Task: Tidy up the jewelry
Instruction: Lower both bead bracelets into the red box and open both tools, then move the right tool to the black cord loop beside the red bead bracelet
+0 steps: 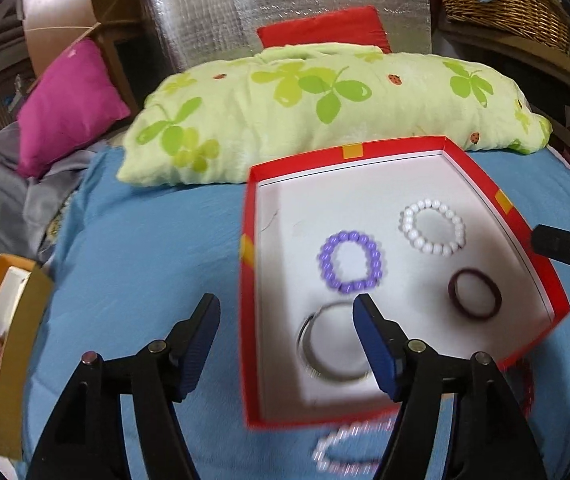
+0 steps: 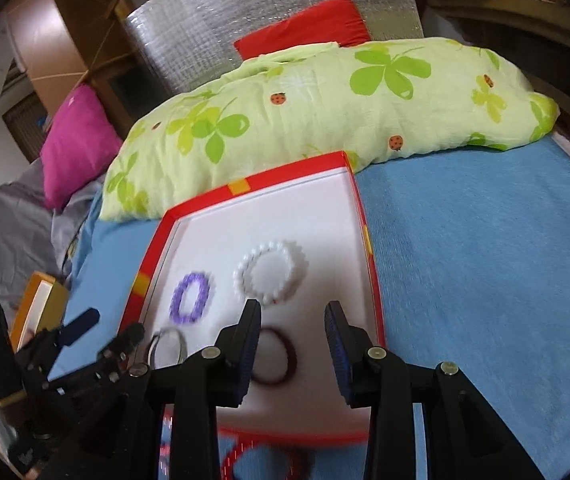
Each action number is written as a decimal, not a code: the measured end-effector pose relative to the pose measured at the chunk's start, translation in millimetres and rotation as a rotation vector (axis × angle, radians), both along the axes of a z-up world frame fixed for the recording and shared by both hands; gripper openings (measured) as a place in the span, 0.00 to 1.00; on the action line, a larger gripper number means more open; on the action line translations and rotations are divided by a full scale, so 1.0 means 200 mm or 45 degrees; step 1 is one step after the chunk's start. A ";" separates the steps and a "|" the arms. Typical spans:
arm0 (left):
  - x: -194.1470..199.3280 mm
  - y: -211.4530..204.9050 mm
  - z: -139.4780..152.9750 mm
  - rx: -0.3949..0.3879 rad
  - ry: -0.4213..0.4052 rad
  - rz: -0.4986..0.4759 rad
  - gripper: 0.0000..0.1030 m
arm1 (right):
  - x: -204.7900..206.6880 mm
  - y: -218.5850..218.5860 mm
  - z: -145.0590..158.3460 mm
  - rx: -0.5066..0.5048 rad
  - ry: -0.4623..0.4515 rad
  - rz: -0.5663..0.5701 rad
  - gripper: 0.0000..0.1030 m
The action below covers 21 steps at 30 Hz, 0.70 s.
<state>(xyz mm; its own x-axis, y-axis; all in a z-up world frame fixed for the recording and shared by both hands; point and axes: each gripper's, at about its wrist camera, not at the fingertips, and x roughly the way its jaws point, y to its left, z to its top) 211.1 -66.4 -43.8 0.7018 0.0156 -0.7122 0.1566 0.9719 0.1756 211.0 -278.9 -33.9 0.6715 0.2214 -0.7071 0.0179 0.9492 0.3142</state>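
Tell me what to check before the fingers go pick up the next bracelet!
1. Left gripper empty, fingers apart: ok.
2. Right gripper empty, fingers apart: ok.
3. Four pieces lie flat in the red box: purple bead bracelet, white bead bracelet, dark red band, silver bangle: ok.
4. None of those four overlap: ok.
5. Jewelry still outside the box: not ok; a pale bead bracelet and a red bracelet lie on the blue cover.
6. Clear view of those two: cannot tell, both are blurred and partly hidden.
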 end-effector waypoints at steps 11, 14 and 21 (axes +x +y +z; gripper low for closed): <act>-0.36 0.16 0.02 0.024 -0.026 0.052 0.70 | -0.36 0.04 0.05 -0.131 -0.039 0.050 0.36; -0.44 0.19 -0.01 0.015 0.009 0.049 0.70 | -0.46 0.06 0.03 -0.148 -0.019 0.070 0.37; -0.62 0.23 -0.11 0.017 0.094 0.007 0.70 | -0.65 0.08 -0.06 -0.185 0.053 0.121 0.37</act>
